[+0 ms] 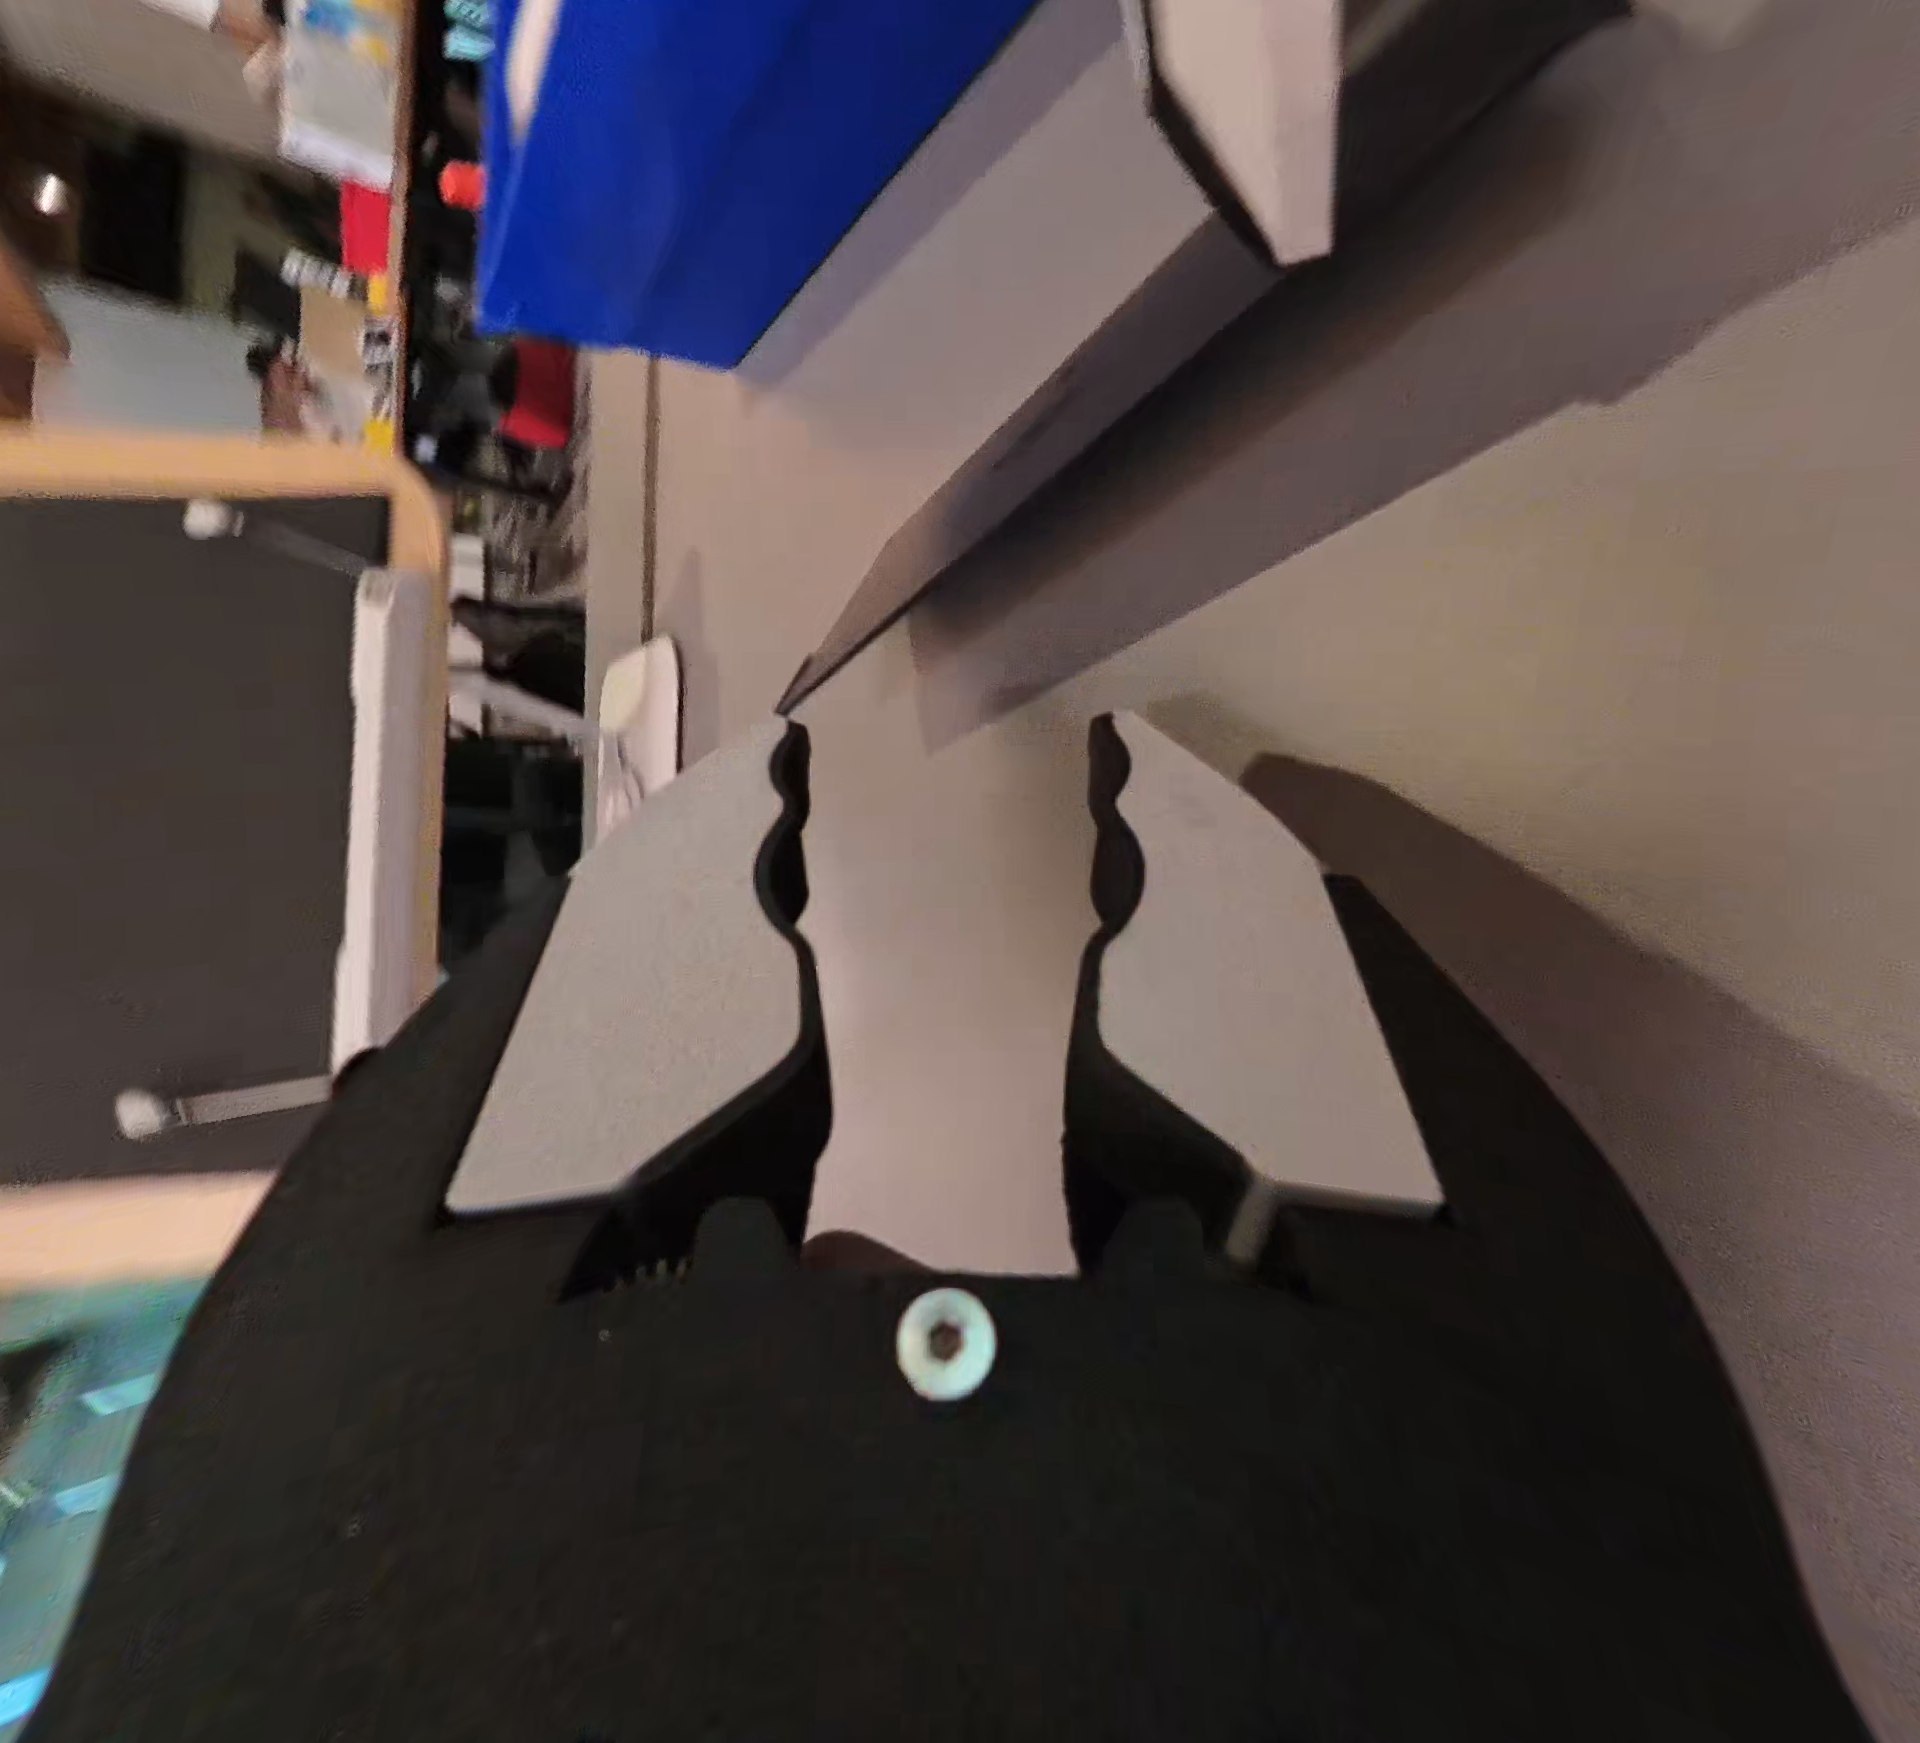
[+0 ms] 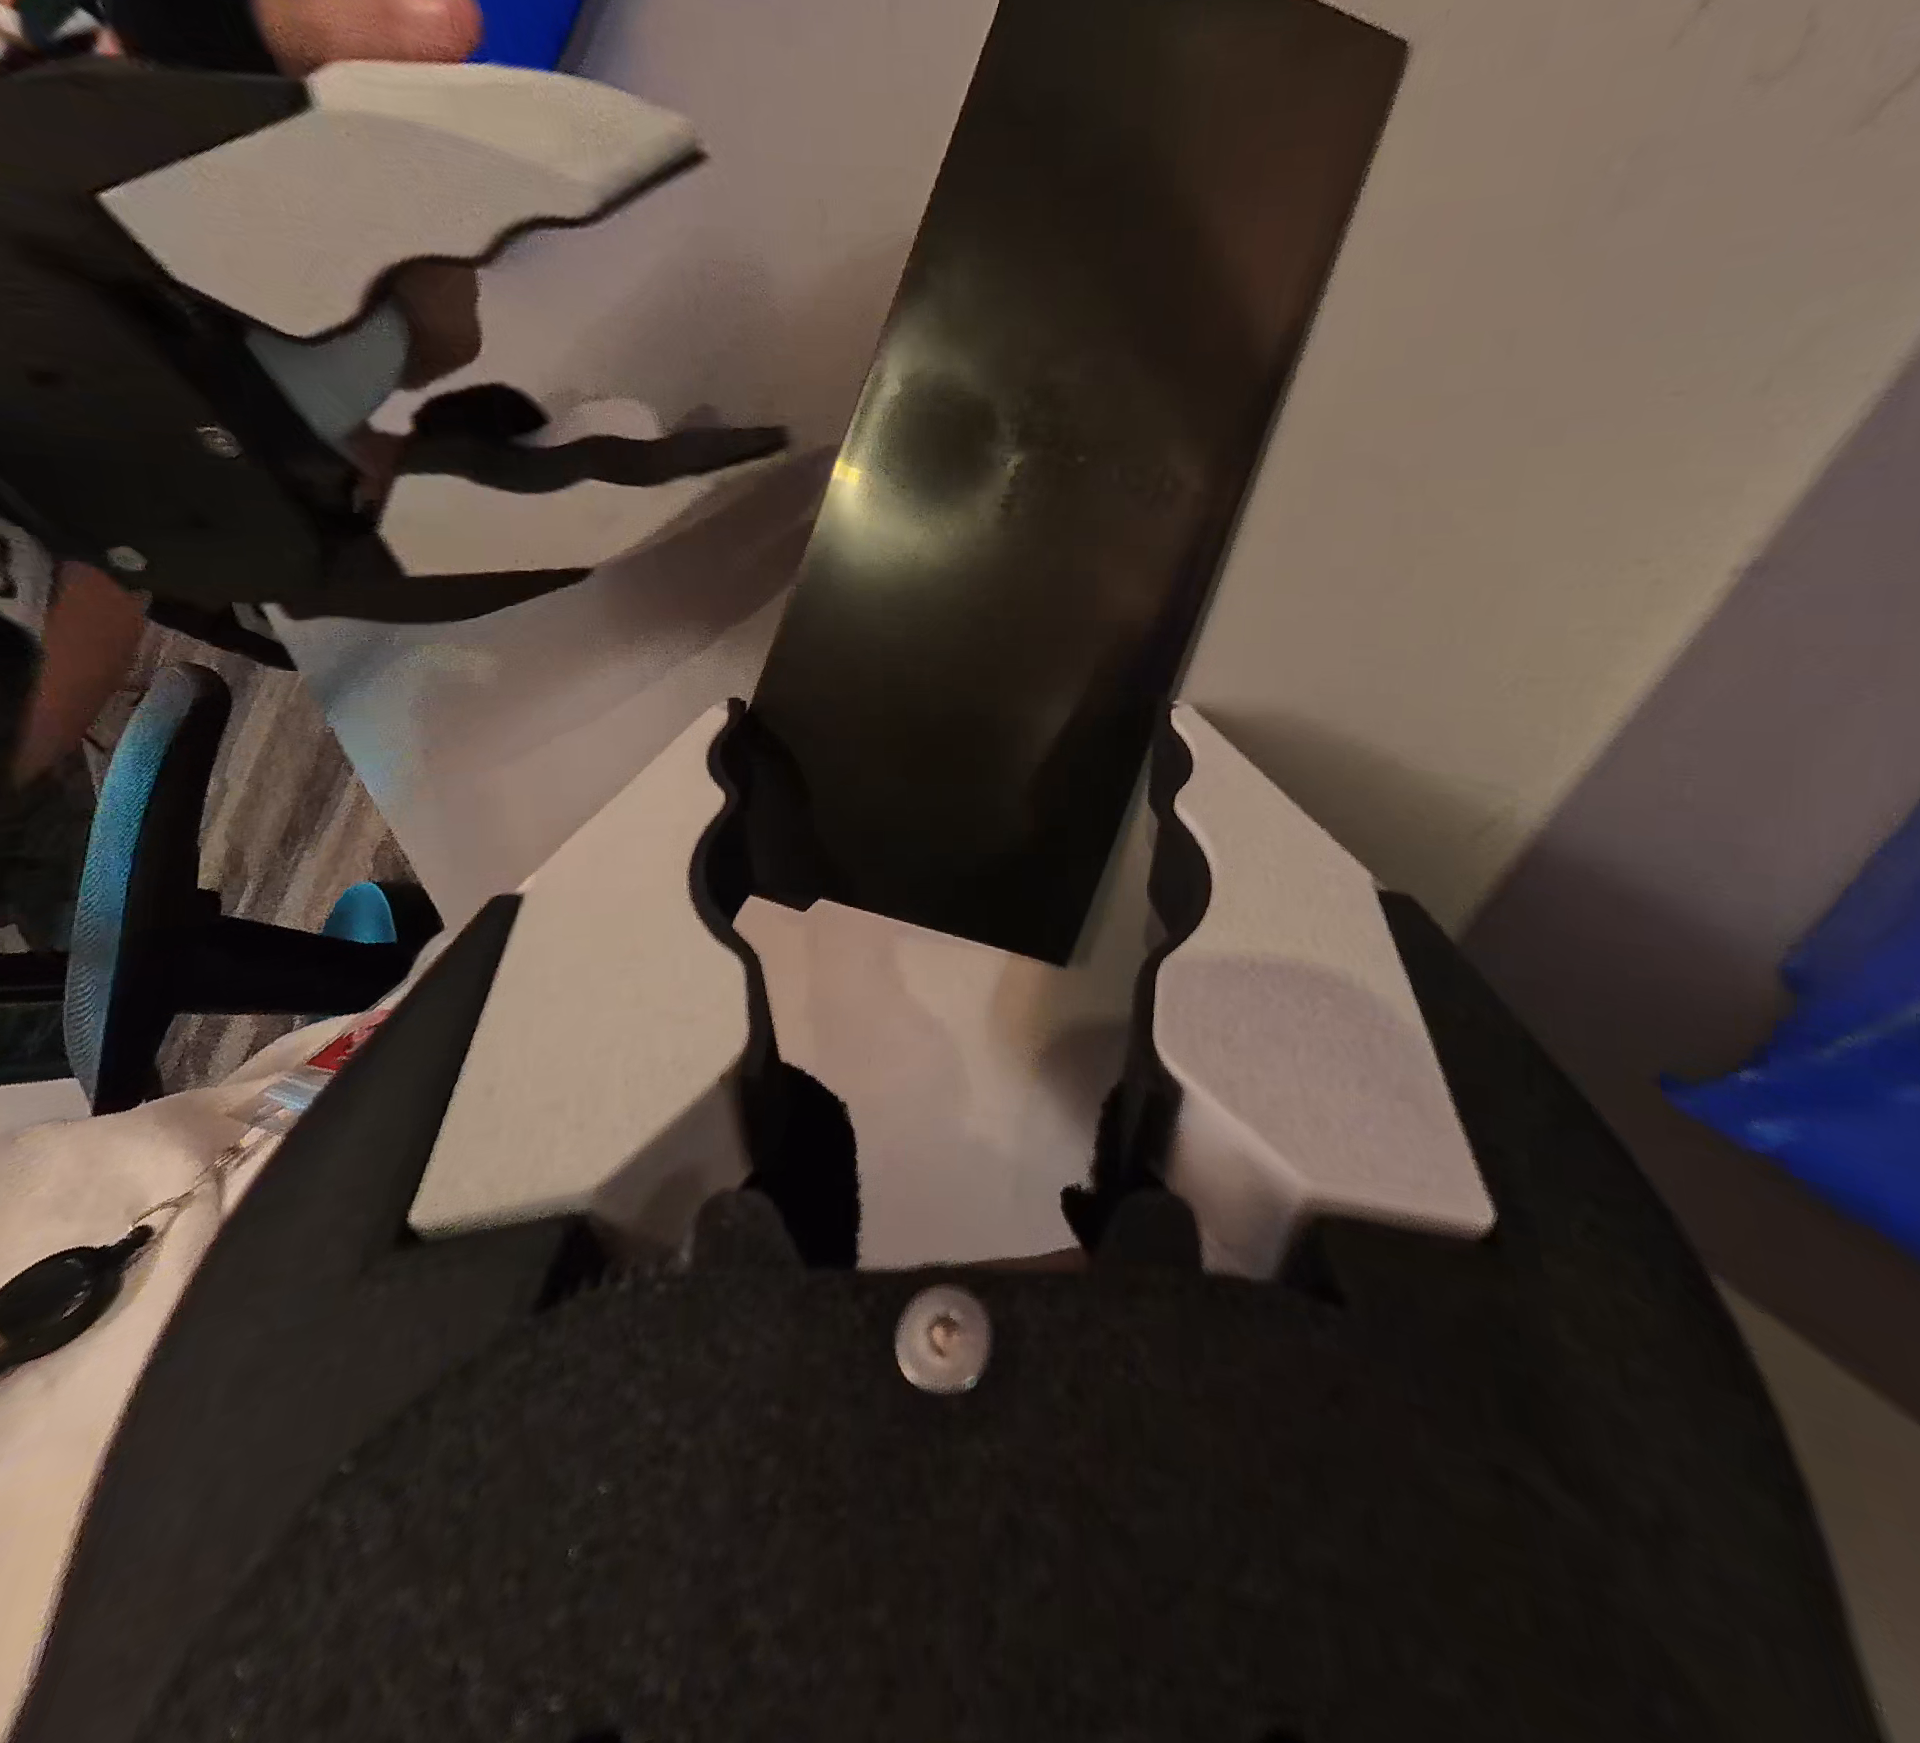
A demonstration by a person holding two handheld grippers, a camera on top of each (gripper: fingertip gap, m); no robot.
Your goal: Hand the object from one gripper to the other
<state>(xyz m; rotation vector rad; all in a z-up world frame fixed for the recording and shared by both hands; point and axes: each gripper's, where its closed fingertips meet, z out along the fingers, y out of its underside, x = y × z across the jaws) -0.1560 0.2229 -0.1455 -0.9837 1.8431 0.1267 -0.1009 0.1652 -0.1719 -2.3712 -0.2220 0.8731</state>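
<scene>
So the right gripper [image 2: 951, 758] is clamped on the near end of a flat, glossy black panel [image 2: 1049, 446], both fingers pinching its lower edges, and the panel sticks up and away from it with a slight lean to the right, a soft ring of light reflecting off its face. Over on the left side of the right wrist view, the left gripper [image 2: 727, 301] is spread wide with nothing between its fingers, tips pointing toward the panel's left edge but not touching it, just beside it. A gloved hand [image 2: 208, 5] shows behind it. From the left wrist view, the left gripper [image 1: 945, 727] has a clear gap between its fingers, and the panel [image 1: 987, 530] shows edge-on as a thin dark blade, its pointed corner right at the tip of the left-hand finger; can't tell if it actually touches. The other gripper's white finger [image 1: 1247, 62] is up in the far right corner, holding the panel's far end. Everything's over a pale grey table [image 2: 1558, 343], with a blue bin [image 1: 727, 83] at the far side. Left view is pretty motion-blurred.
</scene>
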